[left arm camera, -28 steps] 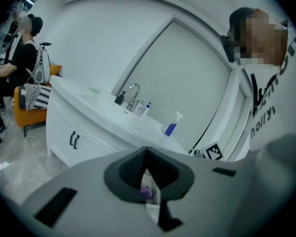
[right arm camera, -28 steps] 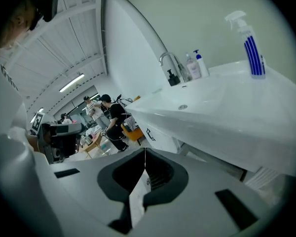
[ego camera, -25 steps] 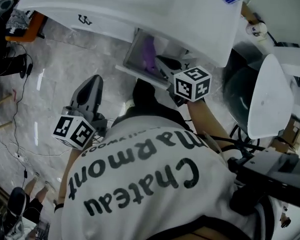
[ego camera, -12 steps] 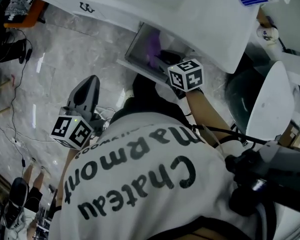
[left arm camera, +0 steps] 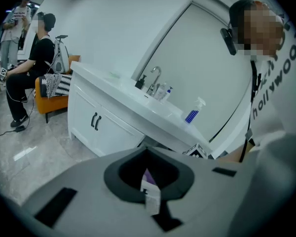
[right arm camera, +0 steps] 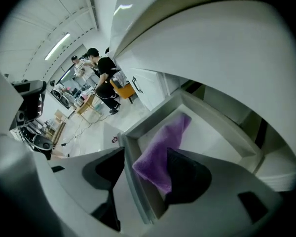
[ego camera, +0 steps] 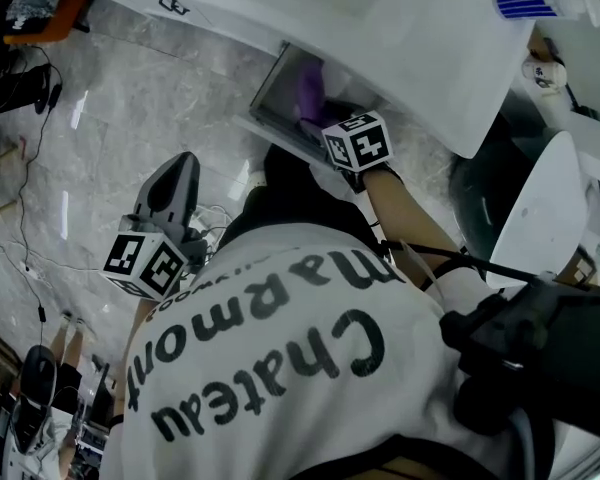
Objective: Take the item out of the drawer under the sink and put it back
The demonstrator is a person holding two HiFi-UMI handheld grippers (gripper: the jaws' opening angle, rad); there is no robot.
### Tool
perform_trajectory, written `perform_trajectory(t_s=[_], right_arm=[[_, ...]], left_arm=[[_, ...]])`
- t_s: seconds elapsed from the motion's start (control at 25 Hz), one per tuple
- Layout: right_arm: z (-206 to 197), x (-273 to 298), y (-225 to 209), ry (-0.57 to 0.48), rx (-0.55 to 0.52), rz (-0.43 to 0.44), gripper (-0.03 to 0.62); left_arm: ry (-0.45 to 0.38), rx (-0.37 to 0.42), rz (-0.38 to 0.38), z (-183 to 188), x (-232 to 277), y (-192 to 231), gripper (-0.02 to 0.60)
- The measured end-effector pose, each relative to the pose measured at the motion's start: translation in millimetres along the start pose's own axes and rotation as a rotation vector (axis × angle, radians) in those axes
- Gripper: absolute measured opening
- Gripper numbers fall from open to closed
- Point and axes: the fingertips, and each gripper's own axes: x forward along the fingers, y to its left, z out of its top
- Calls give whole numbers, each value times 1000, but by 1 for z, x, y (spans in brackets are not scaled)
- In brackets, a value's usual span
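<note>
The drawer (ego camera: 265, 118) under the white sink counter (ego camera: 380, 18) stands pulled out. A purple cloth (ego camera: 308, 93) lies inside it. In the right gripper view the cloth (right arm camera: 163, 149) runs from the drawer floor up over the near wall (right arm camera: 133, 181). My right gripper (right arm camera: 148, 174) straddles that wall, its jaws opening wide. The cloth's end hangs between them, against the right pad (right arm camera: 190, 177). In the head view the gripper's marker cube (ego camera: 358, 140) is at the drawer's mouth. My left gripper (ego camera: 178, 168) hangs over the floor, shut; in its own view the left gripper (left arm camera: 147, 152) shows a small white tag at the seam.
A spray bottle (ego camera: 540, 3) and a tap (left arm camera: 155, 78) stand on the counter. Cabinet doors (left arm camera: 96, 122) are left of the drawer. A white toilet lid (ego camera: 540, 208) is at the right. Cables (ego camera: 30, 248) trail on the marble floor. People (left arm camera: 34, 73) sit far left.
My right gripper has moved up and left to the drawer's mouth. The left gripper has stayed in place.
</note>
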Motion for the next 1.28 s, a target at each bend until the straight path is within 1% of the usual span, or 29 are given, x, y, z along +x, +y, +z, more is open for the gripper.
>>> perform_trajectory(t_s=[0.16,0.32,0.44,0.68,0.76,0.88,1.04,1.28], right_arm=[[-14,16,-6,67,13,4,279],[-16,20,-15,78,7,-21,274],[-14,23,-19,66,13,-25,233],[-12,24,-27,62,2,-39,145],[-12,24,-29,60,3,-38,134],[-13,23,-32,52,16,-36,100],[-12,22,-33,40,18,-19,85],[-8,18,-35,8,32,-6,63]], left_arm=[[11,-9,23,-4,1,3,9],[14,-17,39,-5,2,5,9],[16,-26,49,-7,4,7,9],[17,-20,54,-5,14,4,9],[17,-24,60,-4,17,3,9],[23,-29,69,-3,23,0,9],[23,-27,72,-2,32,-6,9],[8,-23,53,-6,41,-11,9]])
